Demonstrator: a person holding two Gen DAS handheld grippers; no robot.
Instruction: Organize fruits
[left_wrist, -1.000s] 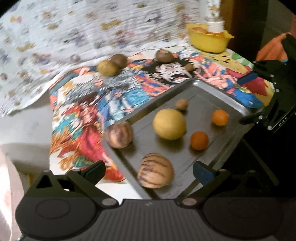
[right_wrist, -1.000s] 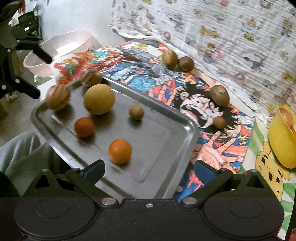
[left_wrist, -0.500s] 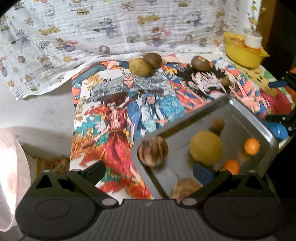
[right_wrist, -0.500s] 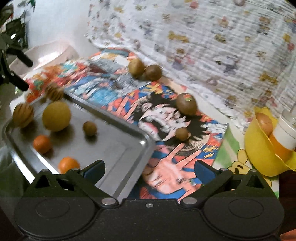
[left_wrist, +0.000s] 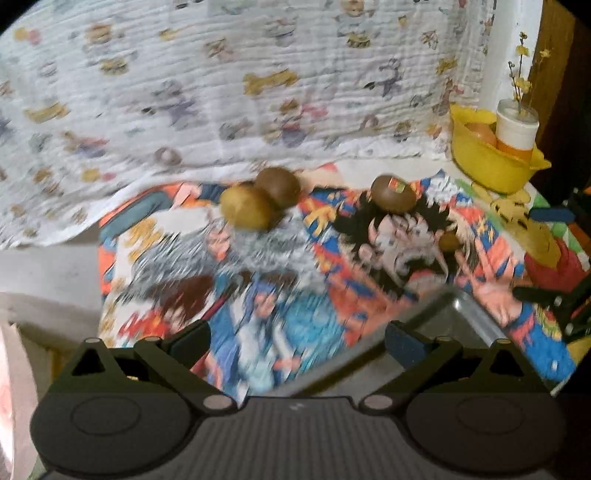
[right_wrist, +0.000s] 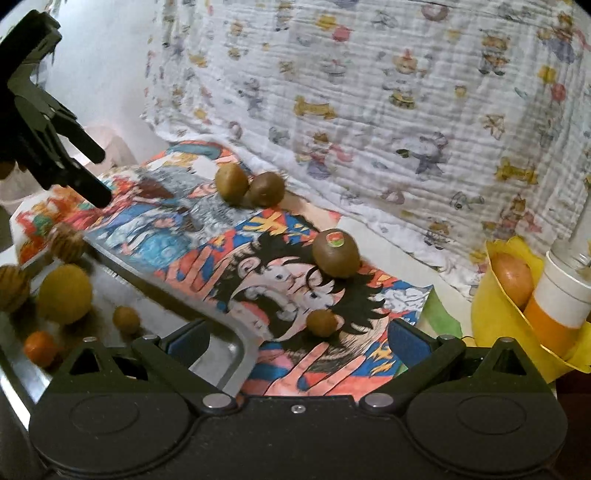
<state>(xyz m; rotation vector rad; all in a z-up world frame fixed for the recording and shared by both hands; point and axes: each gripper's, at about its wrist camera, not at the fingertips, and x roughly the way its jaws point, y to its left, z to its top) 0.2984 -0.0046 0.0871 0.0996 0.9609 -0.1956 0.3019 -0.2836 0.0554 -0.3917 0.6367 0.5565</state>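
- Your left gripper (left_wrist: 297, 341) has swung up and away from the tray (left_wrist: 458, 314): a second ago its view was filled with the tray and its fruit, now only a blurred corner of the tray shows at lower right. Its fingers are spread, with nothing between them.
- Ahead of it, in the upper middle of the left view, two kiwis (left_wrist: 258, 201) touch each other on the comic-print cloth (left_wrist: 280, 295); a stickered kiwi (left_wrist: 393, 194) lies apart to their right.
- Your right gripper (right_wrist: 297, 341) has also pulled back from the tray, which has slid to the lower left of its view. Its fingers are spread and empty.
- The tray still carries a yellow fruit (right_wrist: 64, 293), two striped fruits (right_wrist: 68, 243), an orange one (right_wrist: 38, 345) and a small brown one (right_wrist: 126, 319).
- A small brown fruit (right_wrist: 321, 322) now lies just above the gap between the right fingers, on the cloth.
- The yellow bowl (right_wrist: 495, 332) sits at the right edge.
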